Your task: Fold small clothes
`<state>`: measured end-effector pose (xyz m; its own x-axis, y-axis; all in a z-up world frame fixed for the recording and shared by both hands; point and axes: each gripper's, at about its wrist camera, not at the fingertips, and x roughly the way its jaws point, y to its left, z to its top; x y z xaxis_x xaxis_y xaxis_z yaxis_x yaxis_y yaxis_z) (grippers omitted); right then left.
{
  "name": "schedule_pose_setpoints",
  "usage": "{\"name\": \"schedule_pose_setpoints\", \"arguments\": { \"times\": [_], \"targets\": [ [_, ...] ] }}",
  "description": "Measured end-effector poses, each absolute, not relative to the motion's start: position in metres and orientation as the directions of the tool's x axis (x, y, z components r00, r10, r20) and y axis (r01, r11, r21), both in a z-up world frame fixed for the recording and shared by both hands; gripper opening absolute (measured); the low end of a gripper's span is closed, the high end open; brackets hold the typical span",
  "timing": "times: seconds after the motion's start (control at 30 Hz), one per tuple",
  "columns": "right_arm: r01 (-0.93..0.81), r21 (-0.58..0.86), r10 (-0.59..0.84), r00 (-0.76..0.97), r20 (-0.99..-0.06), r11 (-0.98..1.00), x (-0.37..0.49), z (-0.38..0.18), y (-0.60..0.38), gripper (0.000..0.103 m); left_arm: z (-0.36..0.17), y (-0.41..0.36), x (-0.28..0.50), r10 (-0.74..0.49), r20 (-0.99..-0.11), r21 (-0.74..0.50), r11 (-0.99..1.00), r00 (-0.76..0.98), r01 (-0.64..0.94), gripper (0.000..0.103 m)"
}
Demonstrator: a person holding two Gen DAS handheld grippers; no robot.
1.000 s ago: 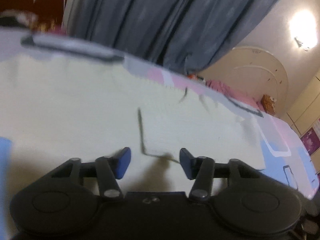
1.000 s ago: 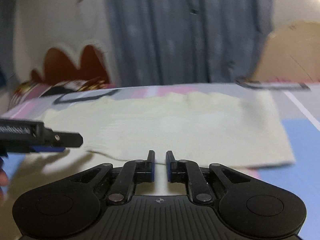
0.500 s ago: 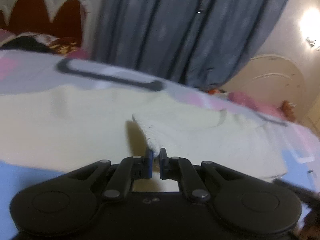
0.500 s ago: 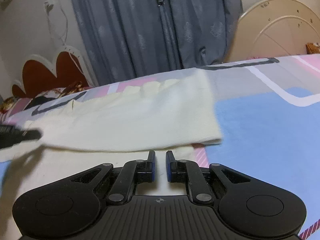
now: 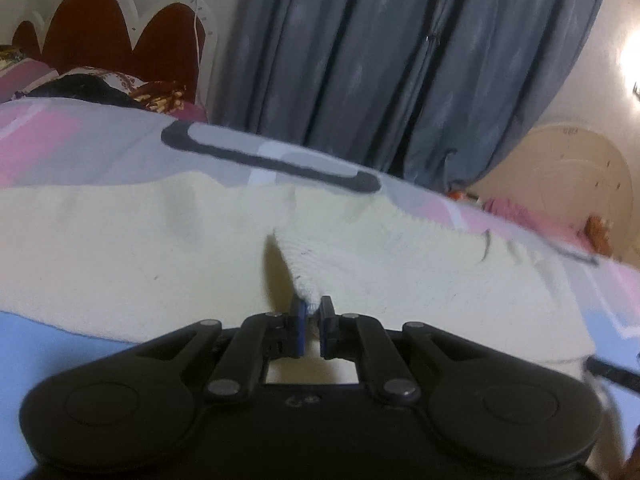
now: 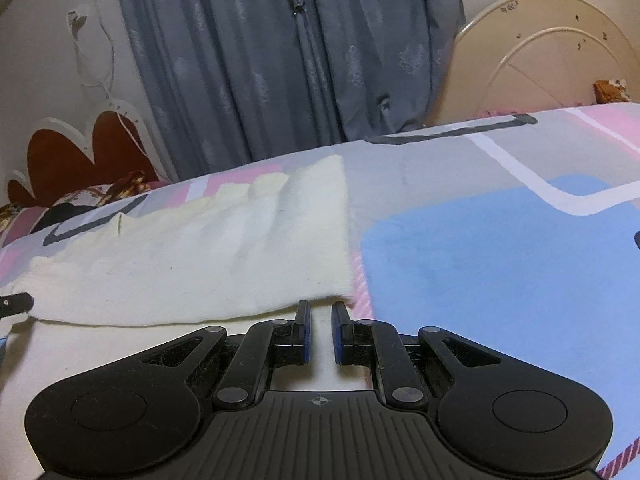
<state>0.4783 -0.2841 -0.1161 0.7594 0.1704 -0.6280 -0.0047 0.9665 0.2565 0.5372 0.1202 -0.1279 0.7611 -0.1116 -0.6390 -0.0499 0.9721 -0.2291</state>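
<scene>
A cream knitted garment lies spread on the bed, with one layer turned over the rest. My left gripper is shut on a raised corner of it, and the cloth rises to a peak at the pads. In the right wrist view the folded layer ends at my right gripper. That gripper stands nearly closed, its narrow gap filled with cream cloth at the layer's near corner. The left gripper's fingertip shows at the left edge of that view.
The bed sheet has blue, pink and grey patches. Grey curtains hang behind the bed. A red and white headboard with pillows stands at the left. A cream rounded board stands at the right.
My left gripper went from open over the flat cloth to shut on a corner, and lifted it. The right gripper carried its edge across, so a layer now lies folded over.
</scene>
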Motion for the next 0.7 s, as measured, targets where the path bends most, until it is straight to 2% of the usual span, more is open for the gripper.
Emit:
{"name": "schedule_pose_setpoints", "arguments": {
  "times": [0.23,0.37,0.43,0.5,0.53,0.57,0.6,0.63,0.7],
  "targets": [
    [0.015,0.29,0.163,0.8,-0.578,0.957,0.47,-0.099,-0.295,0.011,-0.135,0.122,0.536,-0.108,-0.643,-0.231,0.971,0.759,-0.057,0.006],
    [-0.012,0.273,0.177,0.788,-0.589,0.962,0.485,-0.104,-0.289,0.011,-0.137,0.119,0.538,-0.094,-0.645,-0.205,0.977,0.758,-0.053,0.006],
    [-0.011,0.245,0.166,0.763,-0.624,0.969,0.492,-0.115,-0.286,0.011,-0.14,0.118,0.539,-0.092,-0.651,-0.191,0.98,0.753,-0.046,0.007],
    [-0.011,0.246,0.167,0.765,-0.623,0.969,0.491,-0.118,-0.287,0.011,-0.139,0.121,0.537,-0.092,-0.655,-0.192,0.98,0.75,-0.048,0.013],
    [-0.014,0.242,0.167,0.762,-0.625,0.97,0.49,-0.118,-0.287,0.011,-0.138,0.124,0.534,-0.079,-0.656,-0.187,0.98,0.751,-0.061,0.022],
    [-0.015,0.241,0.167,0.761,-0.627,0.97,0.489,-0.116,-0.288,0.011,-0.134,0.126,0.531,-0.042,-0.649,-0.167,0.982,0.76,-0.088,0.027],
    [-0.012,0.25,0.17,0.764,-0.622,0.968,0.487,-0.113,-0.291,0.011,-0.128,0.127,0.525,0.024,-0.626,-0.124,0.984,0.779,-0.13,0.028],
    [-0.015,0.258,0.174,0.776,-0.606,0.966,0.484,-0.109,-0.293,0.011,-0.122,0.127,0.52,0.076,-0.591,-0.084,0.984,0.803,-0.155,0.034],
    [-0.024,0.265,0.179,0.796,-0.578,0.964,0.485,-0.102,-0.293,0.011,-0.114,0.121,0.522,0.061,-0.559,-0.093,0.986,0.827,-0.136,0.041]
  ]
}}
